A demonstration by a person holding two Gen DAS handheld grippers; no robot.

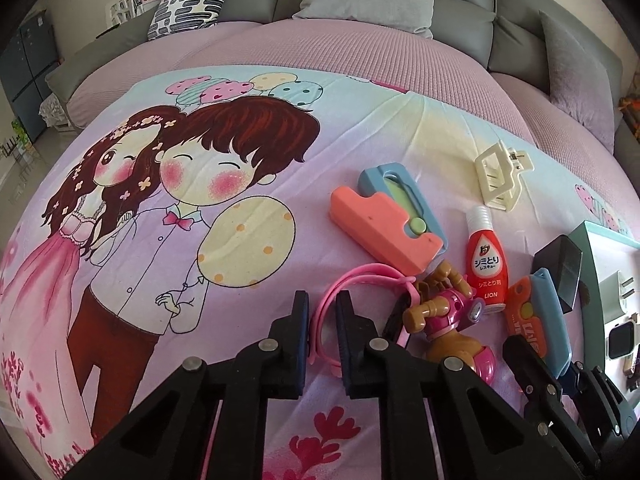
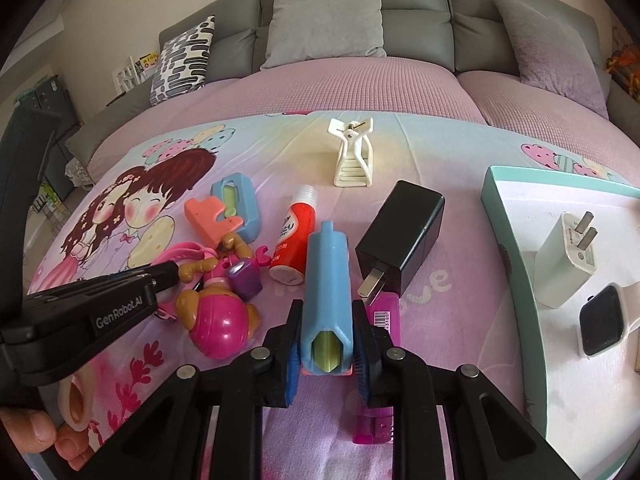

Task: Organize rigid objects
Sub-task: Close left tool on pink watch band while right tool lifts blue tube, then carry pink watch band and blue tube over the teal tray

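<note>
Now both grippers are closed on toys lying on the cartoon-print bedsheet (image 1: 248, 128).

Left gripper (image 1: 322, 312) has its jaws pinched on the pink loop strap (image 1: 360, 276) attached to the pink-helmeted dog figure (image 2: 218, 320), which lies just beside it on the sheet. Right gripper (image 2: 326, 320) clamps the blue toy gun (image 2: 328, 280) by its sides, muzzle toward the camera. Close by lie a red stain-remover bottle (image 2: 292, 236), a black plug adapter (image 2: 400, 240), a purple lighter (image 2: 384, 312) under the right jaw, an orange-and-blue toy gun (image 1: 392, 220) and a cream hair claw (image 1: 500, 176) farther back. At the right, a teal-rimmed tray (image 2: 504, 216) holds a white charger (image 2: 568, 264) and a smartwatch (image 2: 604, 320).
</note>
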